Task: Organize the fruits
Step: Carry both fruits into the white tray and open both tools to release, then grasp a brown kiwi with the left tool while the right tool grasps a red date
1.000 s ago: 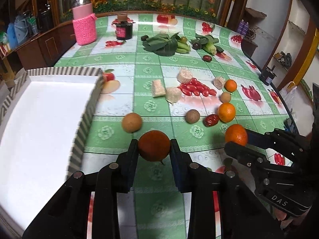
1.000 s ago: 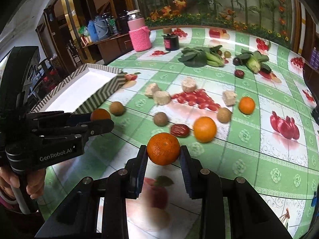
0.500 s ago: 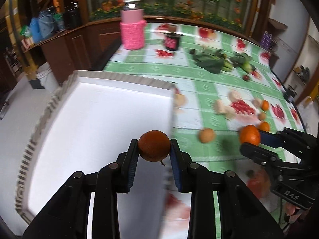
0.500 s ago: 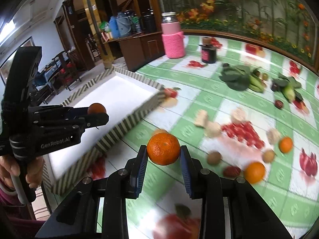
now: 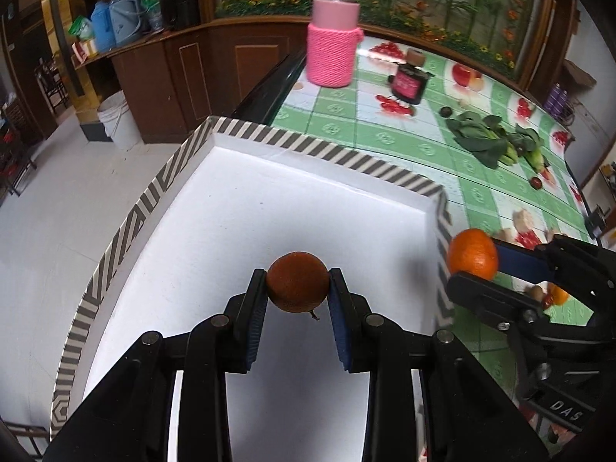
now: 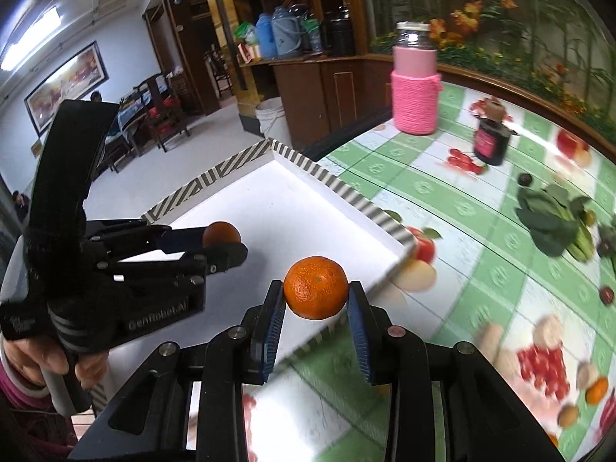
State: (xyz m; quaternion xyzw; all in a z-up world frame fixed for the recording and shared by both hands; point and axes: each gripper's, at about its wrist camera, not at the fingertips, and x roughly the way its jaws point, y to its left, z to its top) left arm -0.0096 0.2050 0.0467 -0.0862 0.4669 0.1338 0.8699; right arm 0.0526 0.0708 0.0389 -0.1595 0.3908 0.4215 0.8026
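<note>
your left gripper (image 5: 297, 288) is clamped on the brown fruit (image 5: 297, 287), held over the white tray (image 5: 246, 208) interior. your right gripper (image 6: 316, 300) is pinched on the orange (image 6: 316, 292), over the tray's striped rim at its 3 o'clock edge. pink-sleeved jar (image 5: 334, 44) and dark jar (image 5: 409, 84) sit at 12–1 o'clock on the table (image 5: 358, 131), greens (image 5: 481, 138) at 2, loose fruit (image 6: 595, 392) near 4 in your right view.

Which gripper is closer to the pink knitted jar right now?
Right. The right gripper hangs at the tray's table-side edge; the left gripper is over the tray, farther from the pink jar.
</note>
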